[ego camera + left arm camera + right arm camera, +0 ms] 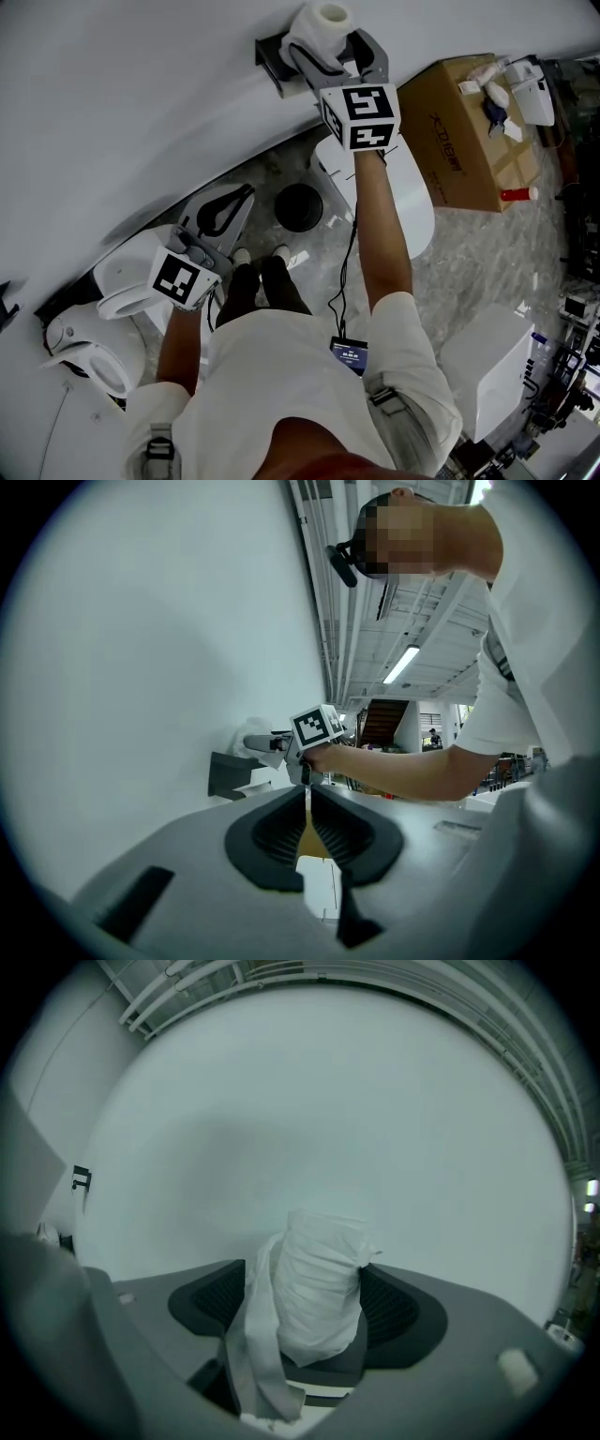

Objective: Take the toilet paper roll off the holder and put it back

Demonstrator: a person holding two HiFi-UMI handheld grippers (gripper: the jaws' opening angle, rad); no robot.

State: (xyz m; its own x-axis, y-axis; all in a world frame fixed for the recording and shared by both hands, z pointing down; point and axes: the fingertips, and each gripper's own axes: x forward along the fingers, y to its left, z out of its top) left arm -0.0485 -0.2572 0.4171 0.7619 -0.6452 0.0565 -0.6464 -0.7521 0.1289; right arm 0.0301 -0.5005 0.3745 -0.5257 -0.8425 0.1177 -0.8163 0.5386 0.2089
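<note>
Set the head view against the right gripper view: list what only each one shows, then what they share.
Only the head view: the dark holder on the wall, the left tool, a cardboard box and a toilet on the floor. Only the right gripper view: the loose paper tail hanging from the roll, and the ribbed pads pressing on both its sides. Both: the toilet paper roll gripped in the right tool, and the white wall behind it.
</note>
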